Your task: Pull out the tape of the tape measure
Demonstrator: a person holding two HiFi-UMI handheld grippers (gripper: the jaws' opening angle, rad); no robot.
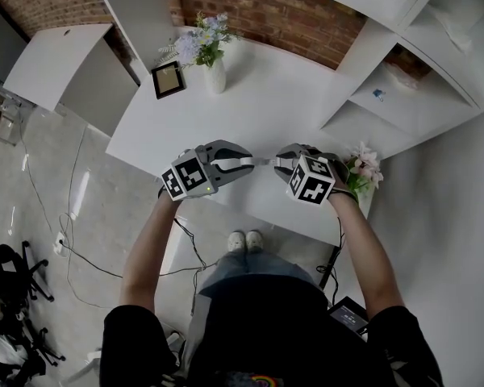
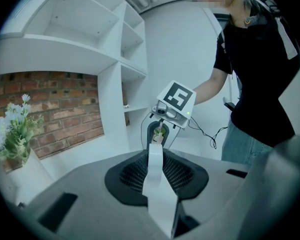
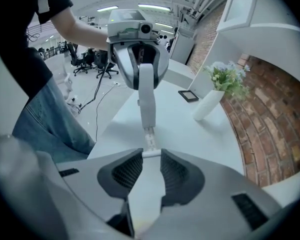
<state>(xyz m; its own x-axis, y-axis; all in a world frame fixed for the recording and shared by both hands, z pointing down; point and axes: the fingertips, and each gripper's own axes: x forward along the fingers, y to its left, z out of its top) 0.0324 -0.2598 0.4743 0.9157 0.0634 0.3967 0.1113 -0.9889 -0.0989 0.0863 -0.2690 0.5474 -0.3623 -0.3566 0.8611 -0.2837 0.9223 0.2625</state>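
My left gripper (image 1: 244,164) is shut on a white tape measure (image 1: 228,165), held in the air over the front edge of the white table (image 1: 290,95). In the left gripper view the case (image 2: 157,184) stands upright between the dark pads. My right gripper (image 1: 281,162) faces it close by, its jaws shut on the end hook of the tape (image 3: 151,154). A short strip of tape (image 3: 149,136) runs from the hook to the case (image 3: 146,96) in the left gripper (image 3: 139,66). From the left gripper view the right gripper (image 2: 160,134) shows straight ahead.
A white vase of flowers (image 1: 214,75) and a small picture frame (image 1: 168,80) stand at the table's far left. Another vase of pink flowers (image 1: 363,172) sits by the right hand. White shelves (image 1: 403,95) rise on the right. Cables lie on the floor below.
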